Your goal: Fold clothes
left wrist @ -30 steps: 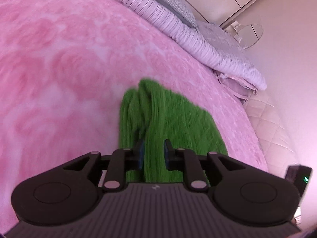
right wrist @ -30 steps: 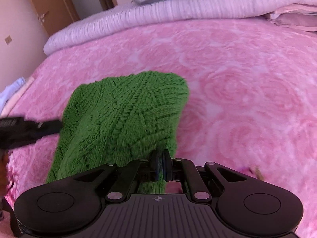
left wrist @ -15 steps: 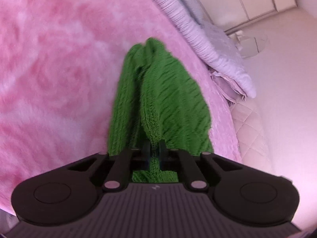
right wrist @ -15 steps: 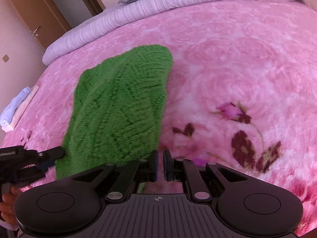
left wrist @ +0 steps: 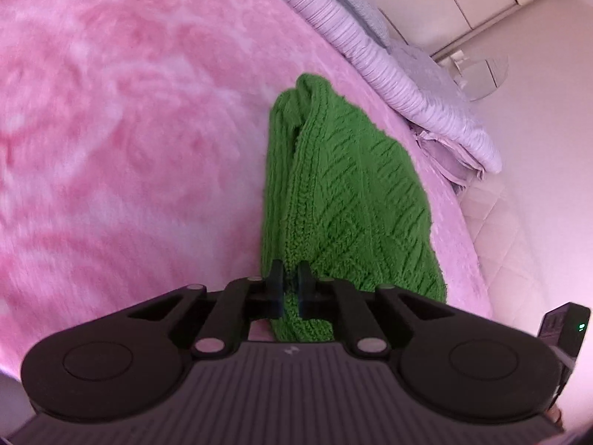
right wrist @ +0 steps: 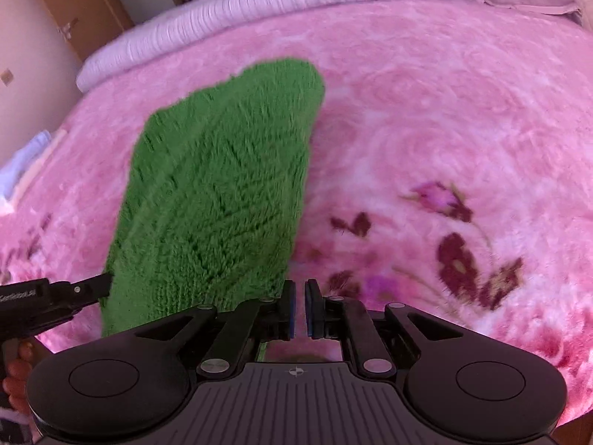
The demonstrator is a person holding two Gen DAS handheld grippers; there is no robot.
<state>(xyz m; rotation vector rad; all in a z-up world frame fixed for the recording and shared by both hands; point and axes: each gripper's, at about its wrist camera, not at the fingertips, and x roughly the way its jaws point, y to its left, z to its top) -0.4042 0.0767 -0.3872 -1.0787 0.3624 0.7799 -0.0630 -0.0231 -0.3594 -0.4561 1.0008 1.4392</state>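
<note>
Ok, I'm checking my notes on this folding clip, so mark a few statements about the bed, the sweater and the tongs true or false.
1. The green sweater lies on the pink blanket. True.
2. The left tongs stand wide open above the sweater. False: they are shut on the sweater's near edge.
3. Dark flowers are printed on the blanket beside the right tongs. True.
4. The sweater touches the lilac quilt. False: bare blanket shows between the sweater and the quilt.

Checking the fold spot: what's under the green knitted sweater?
The green knitted sweater lies on the pink fleece rose-pattern blanket; whatever else is beneath is covered.
</note>
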